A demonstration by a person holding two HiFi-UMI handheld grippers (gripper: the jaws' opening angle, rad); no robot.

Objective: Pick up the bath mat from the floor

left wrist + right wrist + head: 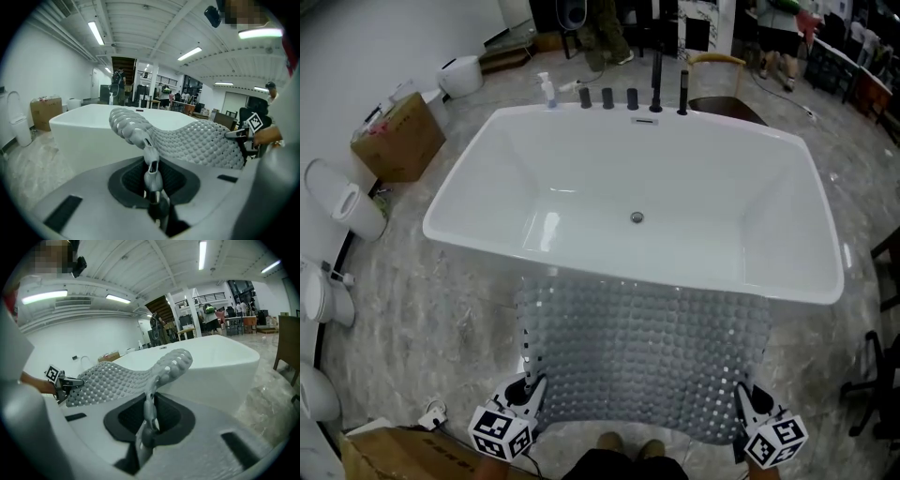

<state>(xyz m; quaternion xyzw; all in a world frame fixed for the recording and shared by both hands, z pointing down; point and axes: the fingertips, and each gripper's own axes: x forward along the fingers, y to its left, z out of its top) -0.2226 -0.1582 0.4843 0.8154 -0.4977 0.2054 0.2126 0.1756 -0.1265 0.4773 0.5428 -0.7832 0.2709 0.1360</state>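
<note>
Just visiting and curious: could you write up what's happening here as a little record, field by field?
Held thing: grey bubbled bath mat, spread between both grippers
Left gripper: shut on the mat's near left corner
Right gripper: shut on its near right corner
Beyond the mat: white bathtub, black taps on its far rim
Beside the tub: cardboard box, on the left

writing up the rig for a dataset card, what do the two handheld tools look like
The left tool and right tool match: dark bodies with slim pale jaws, each carrying a white cube printed with black square markers. Seen from their own cameras, the housings are smooth light grey with a black recess around the jaws.
</note>
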